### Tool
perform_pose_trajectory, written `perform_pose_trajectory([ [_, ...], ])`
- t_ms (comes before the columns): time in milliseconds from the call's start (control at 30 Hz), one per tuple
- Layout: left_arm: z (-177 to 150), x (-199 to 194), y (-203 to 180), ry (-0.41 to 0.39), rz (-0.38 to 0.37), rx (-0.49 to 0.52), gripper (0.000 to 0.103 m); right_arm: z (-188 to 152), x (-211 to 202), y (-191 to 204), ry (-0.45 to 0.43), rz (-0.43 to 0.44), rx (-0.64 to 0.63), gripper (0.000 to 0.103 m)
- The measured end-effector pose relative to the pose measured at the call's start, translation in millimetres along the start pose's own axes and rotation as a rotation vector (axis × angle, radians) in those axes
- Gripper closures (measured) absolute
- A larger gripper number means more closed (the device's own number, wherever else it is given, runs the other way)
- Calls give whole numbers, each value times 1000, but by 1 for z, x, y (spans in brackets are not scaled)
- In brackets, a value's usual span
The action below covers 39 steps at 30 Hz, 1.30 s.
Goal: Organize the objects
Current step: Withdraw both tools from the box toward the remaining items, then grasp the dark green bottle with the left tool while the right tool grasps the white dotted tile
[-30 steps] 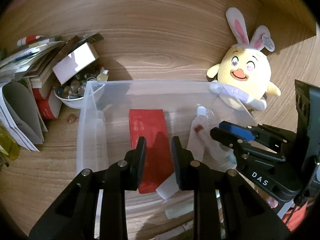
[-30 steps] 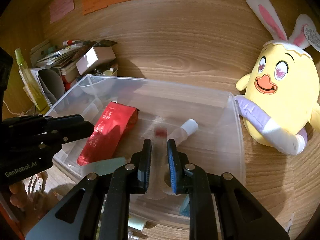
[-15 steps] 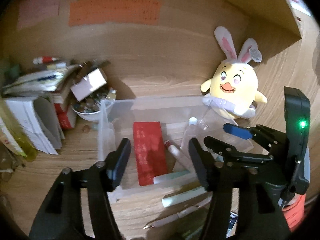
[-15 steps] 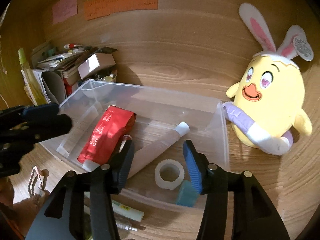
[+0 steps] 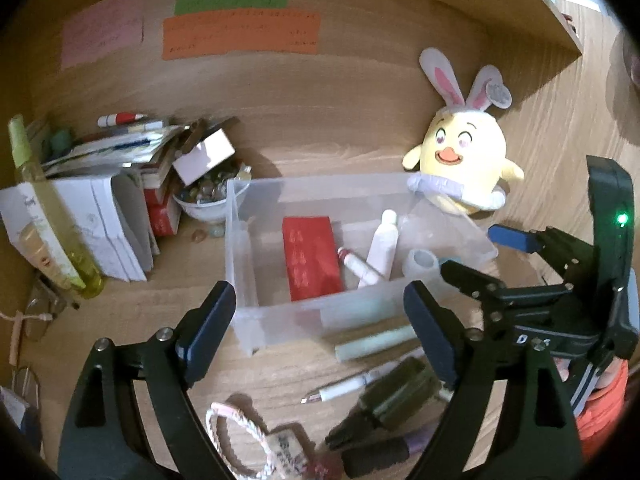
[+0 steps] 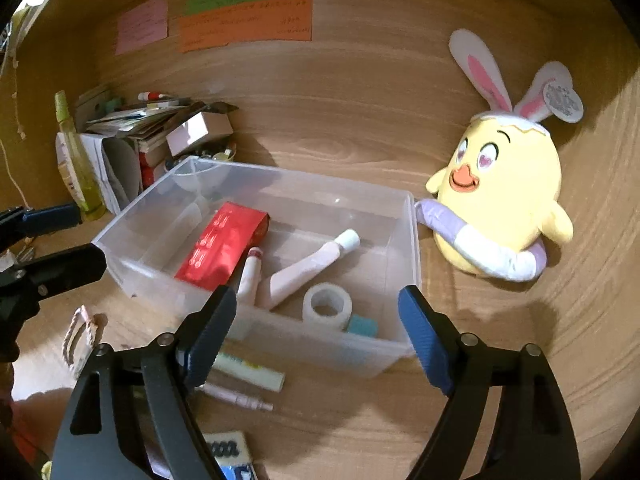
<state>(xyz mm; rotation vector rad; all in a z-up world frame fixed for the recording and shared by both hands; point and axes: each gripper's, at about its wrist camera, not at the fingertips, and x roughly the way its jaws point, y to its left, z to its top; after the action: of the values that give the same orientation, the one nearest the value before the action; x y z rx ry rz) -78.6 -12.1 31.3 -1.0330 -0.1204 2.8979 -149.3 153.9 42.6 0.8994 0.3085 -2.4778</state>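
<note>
A clear plastic bin (image 5: 280, 320) (image 6: 412, 240) sits on the wooden desk. Inside lie a red packet (image 5: 310, 258) (image 6: 222, 246), a small red-capped tube (image 5: 358, 266) (image 6: 250, 276), a white tube (image 5: 384, 246) (image 6: 308, 266), a tape roll (image 5: 422, 262) (image 6: 327, 306) and a teal block (image 6: 362, 326). My left gripper (image 5: 320, 334) is open and empty, held back in front of the bin. My right gripper (image 6: 316, 336) is open and empty at the bin's near wall; it also shows in the left wrist view (image 5: 484, 256).
A yellow bunny-eared plush (image 5: 460, 168) (image 6: 504, 188) sits right of the bin. Books, a white box and a bowl of beads (image 5: 204, 196) crowd the left. A pale green tube (image 5: 376, 344), pens (image 6: 240, 398), a dark clip (image 5: 384, 404) and a cord charm (image 5: 244, 436) lie in front.
Both grippers have opened wide and pulled back and up out of the bin. The small red-capped tube and the white tube now lie loose in the bin.
</note>
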Motion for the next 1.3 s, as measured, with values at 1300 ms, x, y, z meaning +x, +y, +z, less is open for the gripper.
perform_pose_trajectory([
  [1300, -75, 9, -12, 184, -96, 55, 16, -85, 2, 34, 196, 144, -47, 40],
])
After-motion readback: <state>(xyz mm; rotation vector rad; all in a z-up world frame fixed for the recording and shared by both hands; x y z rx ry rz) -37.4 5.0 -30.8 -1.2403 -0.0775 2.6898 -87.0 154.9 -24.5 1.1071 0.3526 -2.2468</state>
